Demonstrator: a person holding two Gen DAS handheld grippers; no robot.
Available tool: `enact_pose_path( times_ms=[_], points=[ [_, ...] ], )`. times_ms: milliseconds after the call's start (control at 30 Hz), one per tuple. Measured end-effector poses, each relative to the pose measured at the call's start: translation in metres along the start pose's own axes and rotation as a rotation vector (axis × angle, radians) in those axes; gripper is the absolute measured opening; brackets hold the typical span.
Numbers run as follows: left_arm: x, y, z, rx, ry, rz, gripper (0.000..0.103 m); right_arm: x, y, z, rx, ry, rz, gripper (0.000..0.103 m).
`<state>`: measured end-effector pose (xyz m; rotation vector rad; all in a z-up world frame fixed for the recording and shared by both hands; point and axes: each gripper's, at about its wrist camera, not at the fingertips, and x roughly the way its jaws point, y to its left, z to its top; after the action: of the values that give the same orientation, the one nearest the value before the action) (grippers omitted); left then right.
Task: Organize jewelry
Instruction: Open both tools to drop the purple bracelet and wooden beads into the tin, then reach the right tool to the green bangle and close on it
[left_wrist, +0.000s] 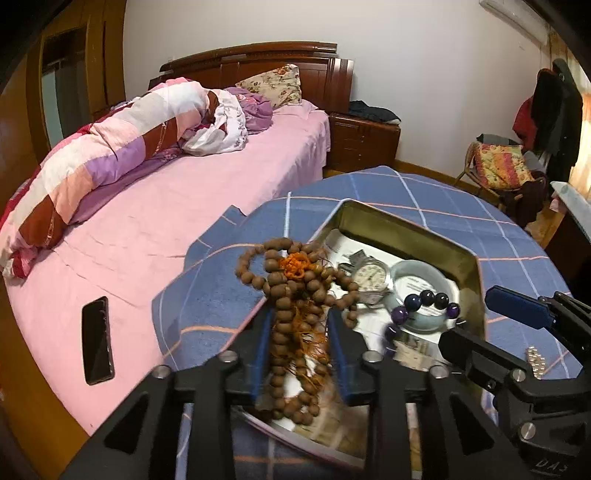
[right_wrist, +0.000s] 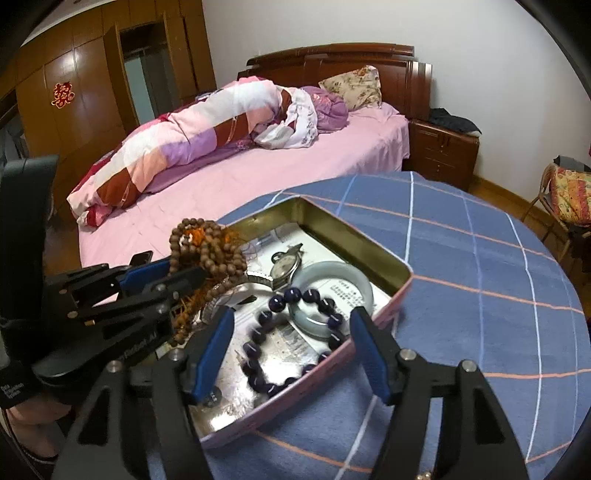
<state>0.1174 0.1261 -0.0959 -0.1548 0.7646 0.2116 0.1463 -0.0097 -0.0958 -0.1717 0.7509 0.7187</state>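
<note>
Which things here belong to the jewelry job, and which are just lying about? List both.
Job:
brown wooden bead strand
dark purple bead bracelet
pale green jade bangle
silver wristwatch
pink metal tin

Lying about:
black phone
floral pillow
striped quilt

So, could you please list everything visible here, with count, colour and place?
Tin: one, gold inside, pink outside, on the cloth.
Brown beads: one long string, over the tin's edge, between the left jaws.
Purple bracelet: one, dark, in the tin.
Bangle: one, pale green, in the tin.
Watch: one, silver, in the tin.
Cloth: one, blue checked.
Phone: one, black, on the bed.
Bed: one, pink.
Left hand-held gripper: black, blue pads, open.
Right hand-held gripper: same, open.
</note>
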Motion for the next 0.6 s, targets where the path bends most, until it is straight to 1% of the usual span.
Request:
enact_pose_path(
  times_ms=[33, 67, 100, 133, 167, 200, 300, 433, 500, 600],
  points=[
    [-0.002, -0.002, -0.001, -0.001, 0.001, -0.008, 0.044, -0.002, 0.000, 0.000, 0.001, -0.001, 0.001, 0.068],
    [-0.005, -0.004, -0.001, 0.001, -0.005, -0.006, 0.050, -0.006, -0.001, 0.000, 0.002, -0.005, -0.001, 0.069],
    [-0.009, -0.006, -0.002, 0.009, -0.017, -0.001, 0.057, -0.010, -0.002, -0.002, 0.000, -0.010, -0.005, 0.072],
    [-0.012, -0.009, -0.002, 0.017, -0.027, 0.003, 0.061, -0.014, -0.005, -0.001, -0.001, -0.014, -0.009, 0.074],
    [-0.017, -0.012, -0.003, 0.026, -0.043, 0.010, 0.068, -0.019, -0.009, -0.003, 0.000, -0.019, -0.015, 0.076],
    [-0.021, -0.014, -0.004, 0.031, -0.055, 0.013, 0.070, -0.024, -0.014, -0.005, 0.004, -0.024, -0.022, 0.076],
    [-0.030, -0.019, -0.007, 0.046, -0.067, 0.004, 0.070, -0.042, -0.038, -0.016, 0.046, -0.032, -0.051, 0.077],
    [-0.037, -0.027, -0.014, 0.058, -0.067, -0.003, 0.070, -0.063, -0.071, -0.033, 0.113, -0.035, -0.125, 0.081],
    [-0.039, -0.034, -0.016, 0.068, -0.065, -0.006, 0.070, -0.073, -0.087, -0.046, 0.141, -0.028, -0.170, 0.081],
    [-0.044, -0.046, -0.021, 0.089, -0.067, -0.020, 0.070, -0.082, -0.101, -0.059, 0.178, -0.013, -0.201, 0.081]
  ],
)
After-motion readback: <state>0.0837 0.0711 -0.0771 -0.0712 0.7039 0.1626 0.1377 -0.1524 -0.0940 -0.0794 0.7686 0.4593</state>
